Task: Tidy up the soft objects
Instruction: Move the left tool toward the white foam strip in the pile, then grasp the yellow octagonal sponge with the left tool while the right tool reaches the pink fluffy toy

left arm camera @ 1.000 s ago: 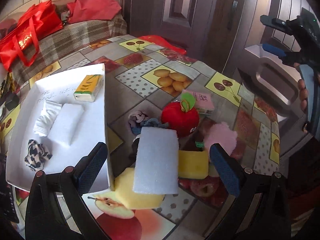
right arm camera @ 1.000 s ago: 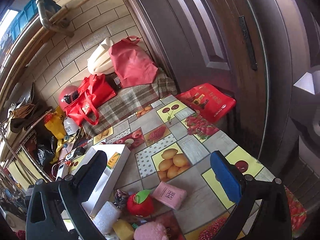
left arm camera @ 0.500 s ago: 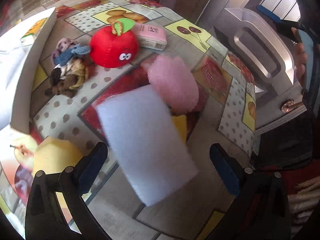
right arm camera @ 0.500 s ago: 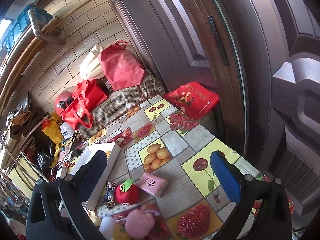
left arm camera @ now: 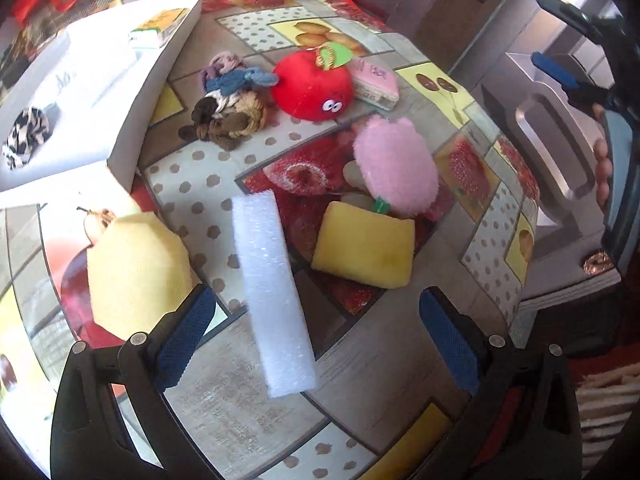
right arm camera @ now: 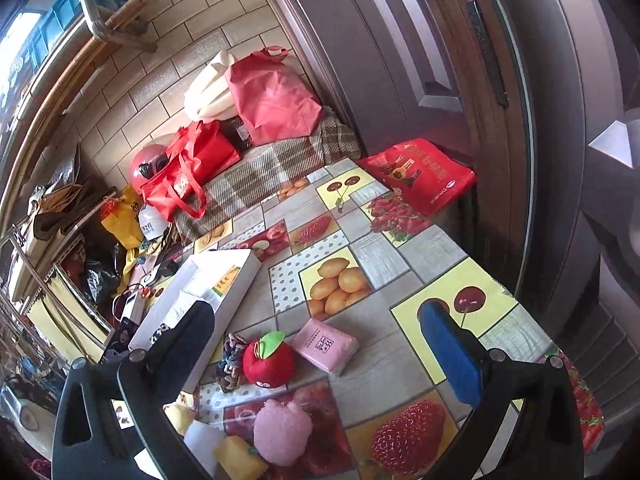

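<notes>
The left gripper (left arm camera: 316,334) is spread wide and grasps nothing. Between its fingers, closer to the left one but touching neither, lies a long white foam strip (left arm camera: 270,292), its near end level with the finger pads and its far end pointing away. Just left of the left finger sits a pale yellow sponge (left arm camera: 134,268). Ahead and slightly right of the strip rests a yellow sponge block (left arm camera: 366,246), and just past that a pink plush (left arm camera: 396,164) touches its far edge. Farther on is a red plush apple (left arm camera: 314,84), with a bundle of hair ties (left arm camera: 228,98) on its left and a pink tissue pack (left arm camera: 376,86) on its right. Far left stands a white box (left arm camera: 156,76) holding a black-and-white hair tie (left arm camera: 26,136) and a small green-and-yellow pack (left arm camera: 158,30). All of it rests on a fruit-print tablecloth (left arm camera: 200,184).

The right gripper (right arm camera: 316,352) is held above the table, also wide open and empty. Below and between its fingers are the pink plush (right arm camera: 282,430), then the plush apple (right arm camera: 268,362) and the tissue pack (right arm camera: 326,344). The white box (right arm camera: 236,292) lies beyond its left finger. Farthest off, red bags (right arm camera: 192,166) sit against a tiled wall.
</notes>
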The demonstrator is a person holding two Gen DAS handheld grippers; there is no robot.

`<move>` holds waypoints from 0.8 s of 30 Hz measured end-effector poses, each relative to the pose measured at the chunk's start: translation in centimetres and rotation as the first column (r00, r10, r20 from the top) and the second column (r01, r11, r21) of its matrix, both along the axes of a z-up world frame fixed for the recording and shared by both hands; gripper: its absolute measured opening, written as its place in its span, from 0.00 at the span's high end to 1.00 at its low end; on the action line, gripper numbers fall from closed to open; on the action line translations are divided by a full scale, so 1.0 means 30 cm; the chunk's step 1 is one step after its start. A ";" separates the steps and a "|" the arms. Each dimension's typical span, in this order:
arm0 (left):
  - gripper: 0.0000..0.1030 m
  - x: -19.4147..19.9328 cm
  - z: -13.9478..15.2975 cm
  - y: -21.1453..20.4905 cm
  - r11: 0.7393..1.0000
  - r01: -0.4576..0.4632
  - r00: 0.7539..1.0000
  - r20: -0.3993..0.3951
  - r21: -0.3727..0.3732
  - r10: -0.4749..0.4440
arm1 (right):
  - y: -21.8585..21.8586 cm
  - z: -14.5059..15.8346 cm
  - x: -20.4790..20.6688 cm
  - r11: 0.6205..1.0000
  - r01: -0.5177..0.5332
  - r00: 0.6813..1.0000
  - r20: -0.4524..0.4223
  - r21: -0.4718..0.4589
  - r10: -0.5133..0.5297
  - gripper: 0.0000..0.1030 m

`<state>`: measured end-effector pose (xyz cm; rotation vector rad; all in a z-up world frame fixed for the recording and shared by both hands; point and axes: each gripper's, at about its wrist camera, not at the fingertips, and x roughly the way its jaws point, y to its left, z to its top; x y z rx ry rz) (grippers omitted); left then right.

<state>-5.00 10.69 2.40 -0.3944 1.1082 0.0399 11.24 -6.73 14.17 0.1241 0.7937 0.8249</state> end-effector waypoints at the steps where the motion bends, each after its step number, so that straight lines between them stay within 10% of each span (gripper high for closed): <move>1: 0.01 -0.004 -0.009 0.012 0.999 -0.030 1.000 -0.006 -0.030 0.030 | 0.010 -0.020 -0.002 1.000 -0.014 1.000 -0.015 -0.027 0.014 0.00; 14: 0.20 -0.204 0.082 0.184 0.953 -0.295 0.941 0.150 -0.068 0.302 | 0.082 -0.121 -0.032 0.983 -0.148 0.987 -0.083 -0.108 0.140 0.00; 18: 0.20 -0.212 0.039 0.292 0.906 -0.418 0.903 0.081 -0.071 0.423 | 0.089 -0.120 -0.026 0.983 -0.146 0.987 -0.089 -0.112 0.136 0.00; 24: 0.20 -0.136 -0.044 0.294 0.928 -0.371 0.928 0.001 0.042 0.372 | 0.086 -0.120 -0.028 0.981 -0.148 0.987 -0.087 -0.128 0.137 0.00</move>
